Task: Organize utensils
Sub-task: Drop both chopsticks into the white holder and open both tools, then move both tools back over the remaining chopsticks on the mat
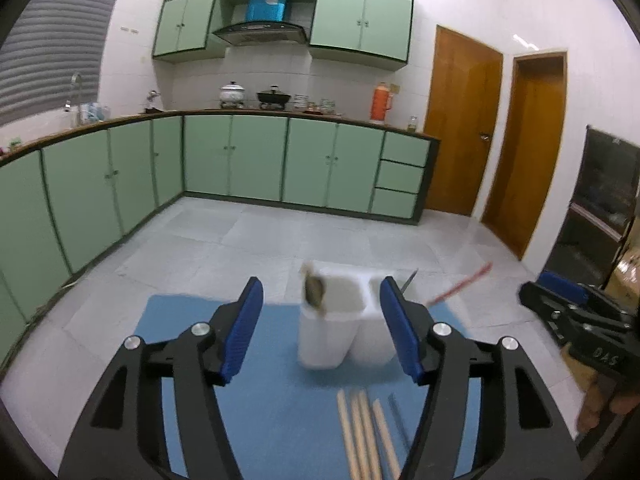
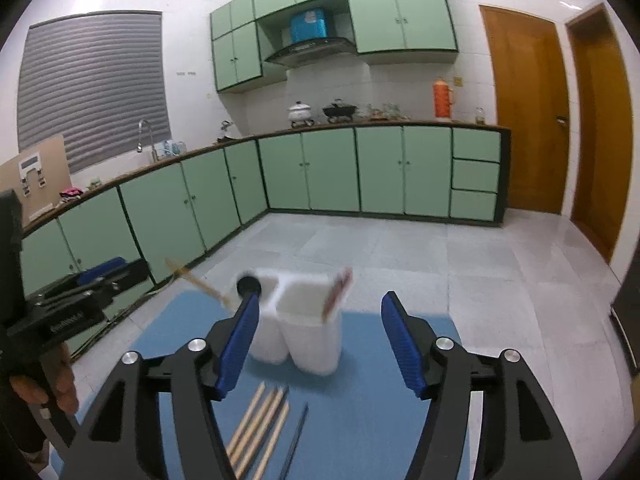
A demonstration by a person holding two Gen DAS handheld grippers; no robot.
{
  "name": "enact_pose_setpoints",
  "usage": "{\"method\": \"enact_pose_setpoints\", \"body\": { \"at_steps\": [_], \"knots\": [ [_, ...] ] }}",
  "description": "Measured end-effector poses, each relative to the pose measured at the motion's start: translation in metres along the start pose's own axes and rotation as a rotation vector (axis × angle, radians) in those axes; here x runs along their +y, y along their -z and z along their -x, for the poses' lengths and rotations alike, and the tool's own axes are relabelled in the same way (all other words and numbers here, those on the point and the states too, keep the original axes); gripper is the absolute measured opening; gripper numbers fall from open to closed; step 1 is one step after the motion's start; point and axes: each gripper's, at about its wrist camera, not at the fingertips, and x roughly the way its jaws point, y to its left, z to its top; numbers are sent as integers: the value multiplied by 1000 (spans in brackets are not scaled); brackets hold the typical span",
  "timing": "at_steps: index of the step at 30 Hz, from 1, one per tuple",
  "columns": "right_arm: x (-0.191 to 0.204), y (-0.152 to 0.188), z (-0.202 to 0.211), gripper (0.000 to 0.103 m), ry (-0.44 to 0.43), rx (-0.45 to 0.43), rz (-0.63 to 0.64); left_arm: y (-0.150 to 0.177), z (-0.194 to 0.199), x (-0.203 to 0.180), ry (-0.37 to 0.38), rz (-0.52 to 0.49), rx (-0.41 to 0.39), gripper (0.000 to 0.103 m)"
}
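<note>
On the blue mat (image 2: 372, 420), wooden chopsticks (image 2: 260, 424) lie just below both wide-open, empty claws, left claw (image 1: 322, 330) and right claw (image 2: 318, 340), with the white holder (image 2: 298, 320) standing beyond them.

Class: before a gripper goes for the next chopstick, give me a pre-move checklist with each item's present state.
1. Left gripper open, holding nothing: ok.
2. Right gripper open, holding nothing: ok.
3. White holder upright on the blue mat: ok.
4. Wooden chopsticks lying loose on the mat, nothing over them: ok.
5. Dark chopstick apart from the wooden ones: ok.
6. Free room in the holder's compartments: cannot tell, blurred.
</note>
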Motion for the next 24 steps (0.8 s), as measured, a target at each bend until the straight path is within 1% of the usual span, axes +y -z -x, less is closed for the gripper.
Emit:
{"method": "enact_pose_setpoints", "body": {
  "at_steps": [3, 6, 10, 13, 16, 18, 21, 24],
  "knots": [
    [3, 37, 8, 64, 52, 22, 3, 36, 7, 2, -30, -6, 23, 64],
    [4, 74, 12, 64, 58, 67, -24, 74, 8, 5, -49, -2, 71, 64],
    [8, 119, 14, 64, 73, 126, -55, 107, 7, 8, -49, -12, 137, 64],
    [12, 142, 10, 64, 79, 175, -63, 127, 4, 9, -46, -18, 186, 64],
    [16, 160, 9, 63, 65, 211, -78, 143, 3, 7, -38, -35, 230, 64],
    [20, 169, 8, 59, 57, 230, -81, 150, 3, 5, -33, -50, 257, 64],
    [24, 174, 7, 54, 43, 242, -84, 161, 1, 1, -21, -73, 315, 64],
    [22, 176, 8, 53, 41, 243, -87, 168, -4, -2, -12, -68, 359, 61]
  ]
}}
